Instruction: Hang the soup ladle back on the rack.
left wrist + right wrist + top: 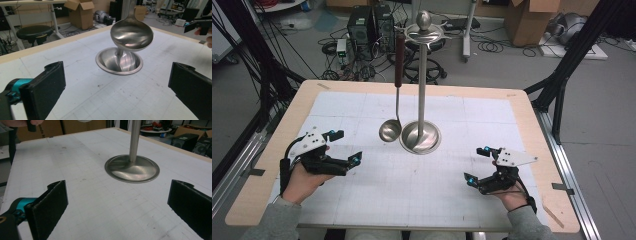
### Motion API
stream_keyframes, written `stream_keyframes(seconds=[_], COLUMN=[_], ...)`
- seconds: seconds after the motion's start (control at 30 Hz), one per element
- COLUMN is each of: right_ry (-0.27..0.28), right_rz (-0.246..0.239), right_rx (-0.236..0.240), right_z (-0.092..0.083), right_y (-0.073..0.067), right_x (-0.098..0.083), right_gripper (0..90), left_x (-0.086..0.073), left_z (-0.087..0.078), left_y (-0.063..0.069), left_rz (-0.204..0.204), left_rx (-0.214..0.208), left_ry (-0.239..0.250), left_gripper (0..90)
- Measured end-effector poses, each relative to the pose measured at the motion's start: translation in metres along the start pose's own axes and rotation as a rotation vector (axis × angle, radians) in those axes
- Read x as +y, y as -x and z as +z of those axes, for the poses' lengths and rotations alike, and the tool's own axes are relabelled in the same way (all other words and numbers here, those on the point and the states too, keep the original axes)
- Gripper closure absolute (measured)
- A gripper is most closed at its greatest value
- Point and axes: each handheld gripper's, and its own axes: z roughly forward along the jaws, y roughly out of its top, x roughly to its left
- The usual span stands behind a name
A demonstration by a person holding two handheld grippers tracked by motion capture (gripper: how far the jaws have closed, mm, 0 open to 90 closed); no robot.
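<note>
high view: the left gripper [346, 147] sits at the left of the white gridded surface [412, 195], jaws wide apart with nothing between them. the right gripper [477, 164] sits at the right, jaws also wide and empty. between them, further back, the steel stand [421, 90] rises from its round base, and the ladle [391, 127] hangs from the stand's top hook, its bowl just left of the base.

left gripper view: both black jaws frame the ladle bowl [131, 33], which hangs above the base [119, 63], well apart from the jaws.

right gripper view: the wide jaws frame the stand's base [132, 168] and pole. no legible writing or brand marks appear.
</note>
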Motion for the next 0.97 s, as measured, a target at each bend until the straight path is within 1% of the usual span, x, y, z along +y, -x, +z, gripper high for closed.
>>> stream_keyframes(seconds=[0.07,0.23,0.4,0.53,0.6,0.67,0.7,0.8,0.83,0.9,0.97], right_ry=[0.0,0.004,0.004,0.008,0.011,0.024,0.031,0.05,0.054,0.046,0.043], right_rz=[0.001,0.004,0.004,-0.002,0.002,0.008,0.009,0.028,0.019,0.026,0.022], right_rx=[-0.001,-0.002,-0.005,-0.012,-0.013,-0.02,-0.024,-0.037,-0.04,-0.038,-0.04], right_z=[0.0,-0.001,-0.001,-0.002,-0.002,-0.003,-0.004,-0.007,-0.007,-0.006,-0.005], right_y=[0.0,0.0,0.0,0.0,0.0,0.0,0.001,0.001,0.002,0.002,0.001], right_x=[0.0,0.001,0.001,0.001,0.001,0.001,0.002,0.002,0.002,0.002,0.002], right_gripper=[1.9,1.8,1.8,1.9,1.8,1.8,1.8,1.8,1.8,1.8,1.8], left_x=[-0.004,-0.019,-0.032,-0.039,-0.042,-0.045,-0.045,-0.046,-0.046,-0.047,-0.049], left_z=[-0.003,-0.011,-0.026,-0.035,-0.036,-0.035,-0.034,-0.033,-0.033,-0.032,-0.032], left_y=[-0.002,-0.008,-0.018,-0.023,-0.025,-0.026,-0.026,-0.026,-0.026,-0.026,-0.026], left_rz=[-0.006,-0.006,-0.051,-0.068,-0.059,-0.065,-0.074,-0.071,-0.069,-0.072,-0.074], left_rx=[0.009,0.041,0.061,0.082,0.096,0.105,0.106,0.106,0.104,0.107,0.111], left_ry=[0.002,-0.017,-0.022,-0.017,-0.025,-0.045,-0.047,-0.05,-0.052,-0.062,-0.075], left_gripper=[1.7,1.7,1.7,1.7,1.7,1.7,1.7,1.7,1.7,1.7,1.7])
